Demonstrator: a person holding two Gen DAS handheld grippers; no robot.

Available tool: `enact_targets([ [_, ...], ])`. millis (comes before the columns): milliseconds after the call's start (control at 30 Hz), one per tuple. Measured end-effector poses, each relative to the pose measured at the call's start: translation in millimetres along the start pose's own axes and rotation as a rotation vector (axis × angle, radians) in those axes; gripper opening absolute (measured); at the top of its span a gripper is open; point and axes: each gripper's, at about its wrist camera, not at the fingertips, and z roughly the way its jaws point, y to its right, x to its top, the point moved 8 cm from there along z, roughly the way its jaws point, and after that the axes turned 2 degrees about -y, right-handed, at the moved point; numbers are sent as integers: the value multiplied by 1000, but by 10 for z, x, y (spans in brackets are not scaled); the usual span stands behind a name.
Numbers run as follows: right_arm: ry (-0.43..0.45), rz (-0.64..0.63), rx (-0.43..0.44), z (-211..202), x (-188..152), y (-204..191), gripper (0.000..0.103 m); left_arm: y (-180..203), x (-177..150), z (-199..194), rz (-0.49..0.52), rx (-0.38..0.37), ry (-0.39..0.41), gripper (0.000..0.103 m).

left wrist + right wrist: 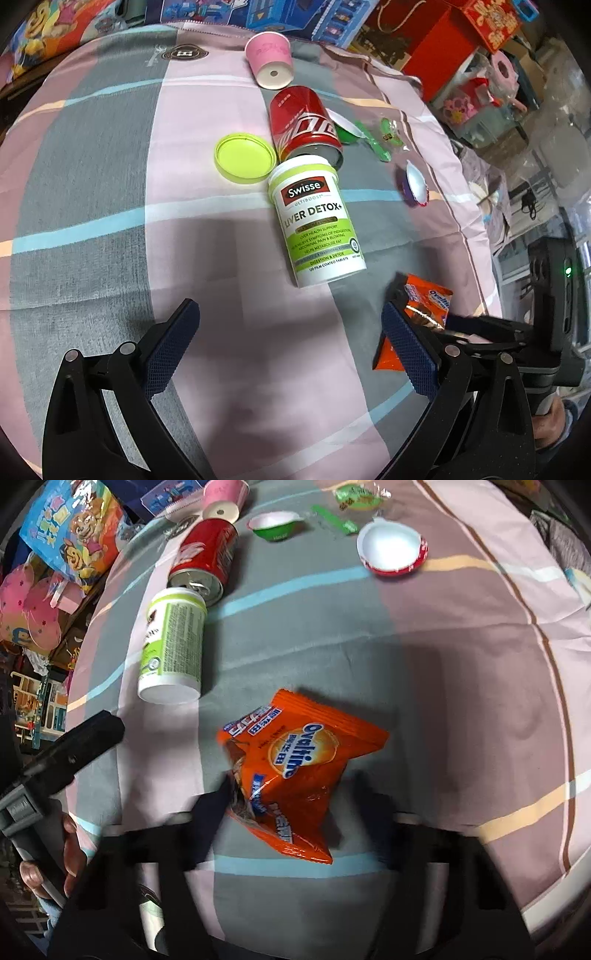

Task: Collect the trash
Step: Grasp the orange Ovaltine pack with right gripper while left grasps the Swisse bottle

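Observation:
An orange Ovaltine wrapper [295, 771] lies on the striped cloth between the blurred fingers of my right gripper [291, 812]; the jaws stand either side of it, partly closed, contact unclear. It also shows in the left wrist view [424, 306] behind my right finger. My left gripper [288, 325] is open and empty, just short of a white Swisse bottle [317, 221] lying on its side. Beyond it lie a red can [303, 122], a yellow-green lid [243, 157] and a pink cup [271, 59].
A green jelly cup [275, 524], green spoon [336, 518], red-rimmed white cup [391, 548] and a small green packet [356, 496] lie at the far side. Toys and boxes [461, 40] crowd the space beyond the cloth's edge.

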Motion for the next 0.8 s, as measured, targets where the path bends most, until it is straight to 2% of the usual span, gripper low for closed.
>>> enact_targets([
  [100, 23, 21, 22, -66, 43, 82, 34, 12, 40, 58, -14, -1, -5, 99],
  [133, 40, 28, 16, -119, 76, 135, 26, 15, 54, 74, -17, -2, -6, 99],
  [167, 54, 37, 11, -165, 104, 189, 22, 22, 75, 99, -22, -2, -8, 99],
  [467, 129, 151, 29, -460, 247, 668, 22, 134, 263, 318, -47, 4, -31, 99],
  [733, 155, 203, 51, -557, 378, 931, 22, 164, 426, 518, -61, 106, -5, 98],
  [767, 157, 206, 53, -564, 388, 962, 22, 157, 432, 534, -61, 118, -1, 94],
  [800, 157, 209, 55, -563, 401, 983, 22, 158, 434, 553, -57, 131, 0, 81],
])
